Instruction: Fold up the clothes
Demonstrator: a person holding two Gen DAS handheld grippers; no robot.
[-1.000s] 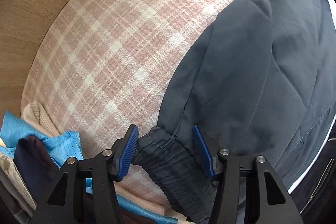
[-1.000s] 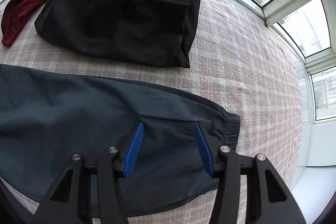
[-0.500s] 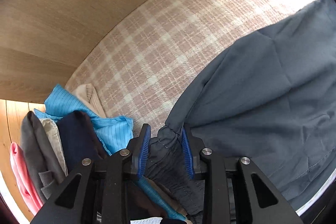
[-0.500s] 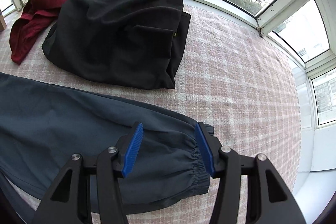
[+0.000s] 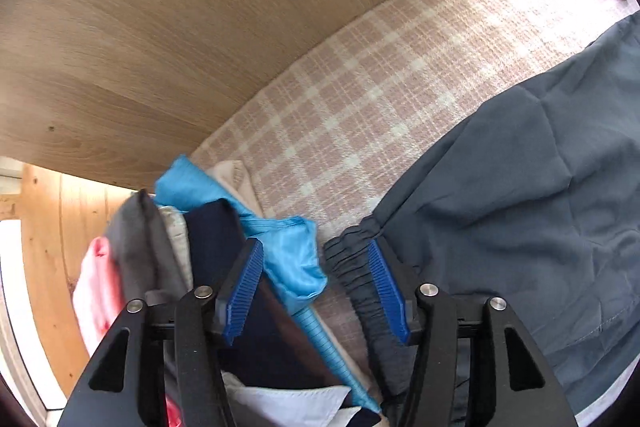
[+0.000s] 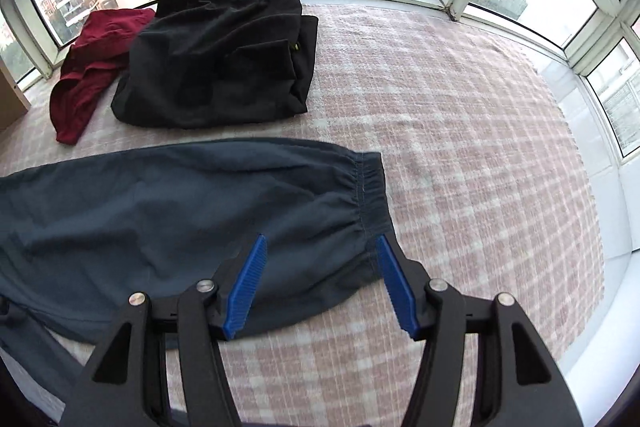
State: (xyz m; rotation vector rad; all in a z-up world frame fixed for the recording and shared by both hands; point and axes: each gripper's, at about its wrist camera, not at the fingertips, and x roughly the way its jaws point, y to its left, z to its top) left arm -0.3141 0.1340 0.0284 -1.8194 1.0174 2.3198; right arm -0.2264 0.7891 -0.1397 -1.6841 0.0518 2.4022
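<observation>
Slippage is the chief risk: the grey-blue trousers (image 6: 152,219) lie spread along the near edge of the plaid-covered bed (image 6: 460,155), and both grippers stand spread with nothing pinched. The left gripper (image 5: 316,287) has only its right finger against the gathered cuff (image 5: 352,259), so a closing bite there could as easily catch the blue garment (image 5: 296,259) from the heap (image 5: 208,247) at the bed's corner by the wooden panel (image 5: 200,27). The right gripper (image 6: 320,283) hovers over the other leg, just short of its cuff (image 6: 370,195); a shallow grab might take one layer only and skew any fold. Farther in, toward the window edge, folded black trousers (image 6: 224,55) and a dark red garment (image 6: 92,67) limit the free room.
</observation>
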